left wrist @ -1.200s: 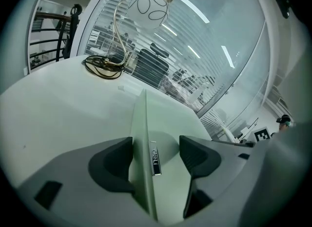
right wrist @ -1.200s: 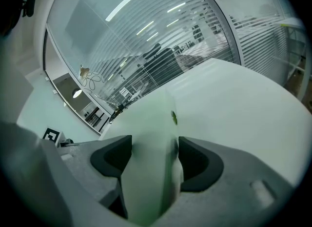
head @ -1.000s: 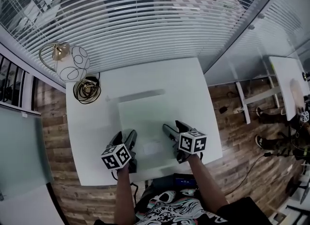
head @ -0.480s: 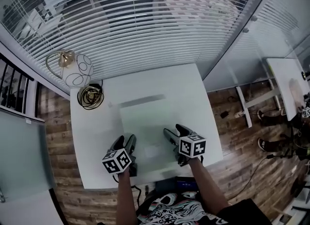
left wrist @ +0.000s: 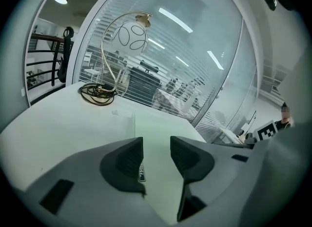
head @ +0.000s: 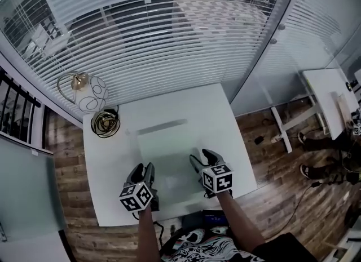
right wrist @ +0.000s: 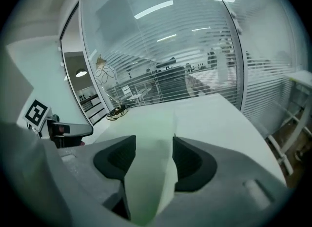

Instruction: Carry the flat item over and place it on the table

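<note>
Plainly, the sheet [head: 166, 148] lies flat on the white tabletop [head: 220, 109], in the lower middle of the head view, its near edge close to the tabletop's near edge.

At the upper left of that view stands a lamp [head: 89, 93] with a round shade. Just below it is a coil of cable [head: 105, 123]. Both are well apart from the sheet.

At lower left, the left claw [head: 143, 169] sits over the sheet's near left corner. In the left gripper view its jaws stand a narrow gap apart. The sheet's left edge runs away through that gap toward the lamp. The jaws open sideways above a thing that lies flat, so I judge they hold nothing.

Right of centre, the right claw [head: 201, 156] sits over the near right part of the sheet. Its own view shows the same: jaws narrowly apart, the pale green surface filling the gap, and neither pad plainly pressing on it. The placing looks done or nearly so.

The sheet is pale green and faintly see-through, with straight edges and no sag. It looks like a stiff pane, though I cannot tell whether it is glass or plastic. Being thin and smooth, it is likely slippery and prone to chip at the corners. Being broad, it would swing or twist if held at one point. The sound hold is along the near edge, one claw toward each corner, with pads above and below the edge.
</note>
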